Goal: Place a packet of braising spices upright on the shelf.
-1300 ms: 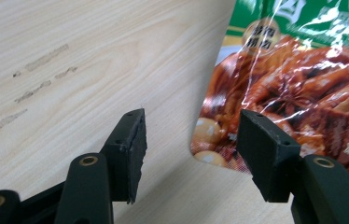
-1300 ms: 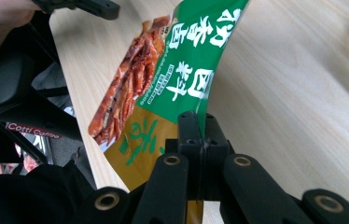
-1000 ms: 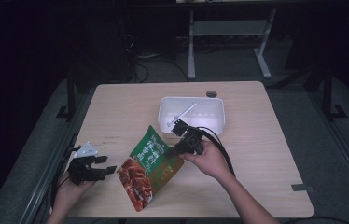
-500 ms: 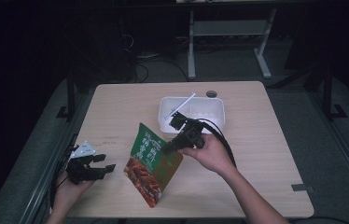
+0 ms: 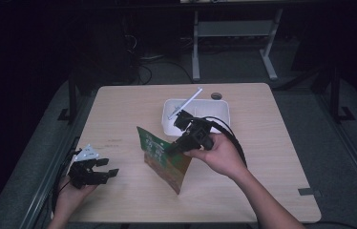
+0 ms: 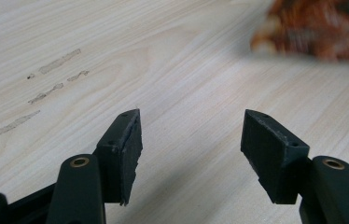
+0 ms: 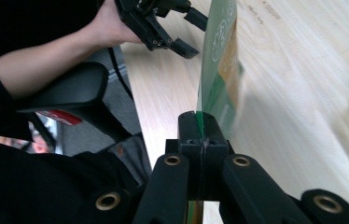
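Observation:
A green and orange snack bag [image 5: 163, 157] hangs over the middle of the wooden table [image 5: 272, 143], its lower corner near the tabletop. My right gripper [image 5: 174, 148] is shut on the bag's upper edge; in the right gripper view the bag [image 7: 219, 60] runs away from the closed jaws [image 7: 202, 135]. My left gripper [image 5: 108, 167] rests low at the table's front left, open, with bare wood between its pads [image 6: 128, 149]. The bag's printed side [image 6: 317, 32] is a blur at the top right of the left gripper view.
A white plastic tray [image 5: 217, 110] stands behind the bag at centre back, a white stick [image 5: 186, 102] leaning out of it. A small dark disc [image 5: 216, 96] lies just beyond it. The person's chair armrest [image 7: 65, 88] and the table's left edge are close to the left hand.
The right gripper has lifted the bag from lying tilted on the table to hanging upright above it. The left gripper has stayed where it was.

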A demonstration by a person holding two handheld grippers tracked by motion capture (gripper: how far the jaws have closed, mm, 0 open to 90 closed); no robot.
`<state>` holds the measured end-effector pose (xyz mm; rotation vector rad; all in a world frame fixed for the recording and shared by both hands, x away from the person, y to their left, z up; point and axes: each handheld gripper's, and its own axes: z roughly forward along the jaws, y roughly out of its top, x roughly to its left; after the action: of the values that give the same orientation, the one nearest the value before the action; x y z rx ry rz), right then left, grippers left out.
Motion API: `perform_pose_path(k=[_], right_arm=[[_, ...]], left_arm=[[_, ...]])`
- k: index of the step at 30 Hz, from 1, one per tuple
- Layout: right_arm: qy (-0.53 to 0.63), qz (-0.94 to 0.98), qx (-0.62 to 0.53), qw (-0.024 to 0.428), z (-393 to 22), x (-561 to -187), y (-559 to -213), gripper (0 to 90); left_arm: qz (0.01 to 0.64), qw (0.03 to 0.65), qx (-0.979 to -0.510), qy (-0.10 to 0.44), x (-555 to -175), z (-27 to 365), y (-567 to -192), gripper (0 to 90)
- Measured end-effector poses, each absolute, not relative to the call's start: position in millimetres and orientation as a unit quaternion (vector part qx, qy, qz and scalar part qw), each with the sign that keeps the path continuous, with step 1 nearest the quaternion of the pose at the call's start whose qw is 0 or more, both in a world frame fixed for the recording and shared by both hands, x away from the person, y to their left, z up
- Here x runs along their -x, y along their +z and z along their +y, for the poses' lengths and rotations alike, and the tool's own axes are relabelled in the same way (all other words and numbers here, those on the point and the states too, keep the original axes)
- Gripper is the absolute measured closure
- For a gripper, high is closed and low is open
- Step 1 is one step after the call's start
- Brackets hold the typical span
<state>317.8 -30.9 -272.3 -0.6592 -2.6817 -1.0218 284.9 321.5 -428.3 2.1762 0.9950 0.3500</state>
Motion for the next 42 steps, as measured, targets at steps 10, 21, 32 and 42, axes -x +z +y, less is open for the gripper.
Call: perform_pose_path(k=[10,21,32,42], right_arm=[[-0.35,-0.902,0.244,0.061,-55,-324,-241,90.0],[-0.337,-0.903,0.267,0.016,-69,-336,-216,90.0],[-0.332,-0.893,0.303,-0.009,-85,-354,-200,90.0],[-0.331,-0.89,0.312,-0.016,-82,-367,-193,90.0]], left_arm=[[0.386,0.353,-0.842,0.13,-286,322,-431,36.8],[0.383,0.358,-0.841,0.13,-286,321,-430,34.0],[0.384,0.358,-0.841,0.129,-286,321,-430,33.1],[0.383,0.358,-0.842,0.128,-286,321,-430,33.1]])
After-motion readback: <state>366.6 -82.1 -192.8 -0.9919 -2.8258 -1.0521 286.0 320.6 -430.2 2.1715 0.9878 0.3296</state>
